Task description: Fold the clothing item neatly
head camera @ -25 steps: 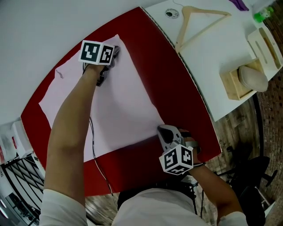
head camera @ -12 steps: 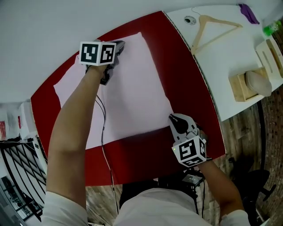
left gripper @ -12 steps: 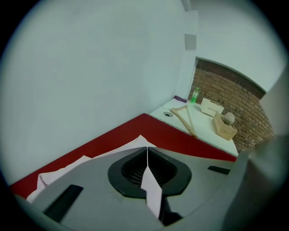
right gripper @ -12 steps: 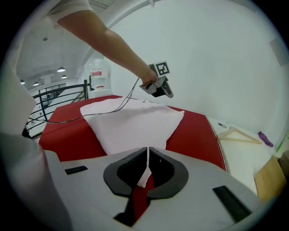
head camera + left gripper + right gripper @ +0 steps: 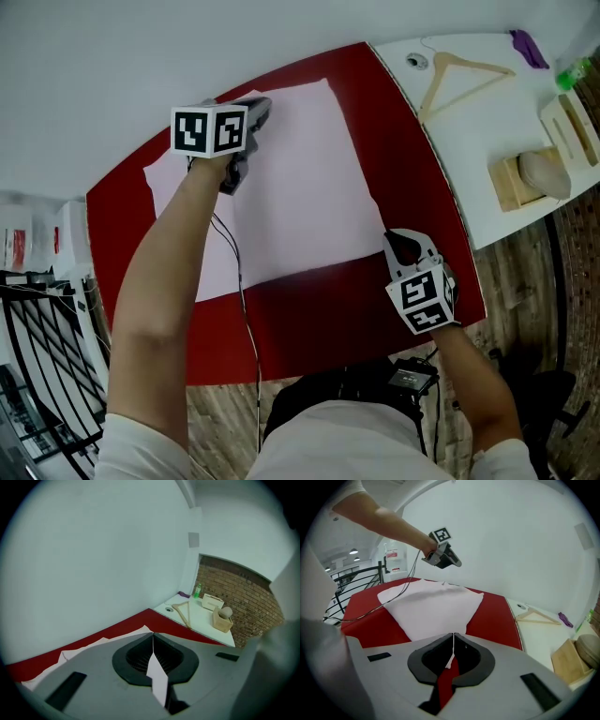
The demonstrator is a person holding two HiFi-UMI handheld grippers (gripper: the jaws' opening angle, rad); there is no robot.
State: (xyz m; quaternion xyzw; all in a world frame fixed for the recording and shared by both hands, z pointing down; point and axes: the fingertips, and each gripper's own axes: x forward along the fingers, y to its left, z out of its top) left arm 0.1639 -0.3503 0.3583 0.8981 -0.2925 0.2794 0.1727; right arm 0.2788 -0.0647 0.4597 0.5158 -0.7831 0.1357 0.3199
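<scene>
A pale pink cloth (image 5: pixel 281 187) lies spread on the red table (image 5: pixel 309 319). My left gripper (image 5: pixel 258 110) is shut on the cloth's far edge and holds it lifted above the table; a strip of the fabric (image 5: pixel 157 674) shows pinched between its jaws. My right gripper (image 5: pixel 398 246) is shut on the cloth's near right corner, where a small white tip (image 5: pixel 451 660) sticks out of the closed jaws. In the right gripper view the cloth (image 5: pixel 433 606) stretches away toward the left gripper (image 5: pixel 454 560), raised over the far edge.
A white table (image 5: pixel 478 141) adjoins on the right with a wooden hanger (image 5: pixel 459 70), a wooden box (image 5: pixel 525 178) and a green bottle (image 5: pixel 574 73). A black railing (image 5: pixel 37 356) stands at the left. A cable (image 5: pixel 246 309) hangs from my left arm.
My left gripper has risen with the cloth's far edge in it. My right gripper has lifted a little with the near corner. The cloth's far side has come off the table.
</scene>
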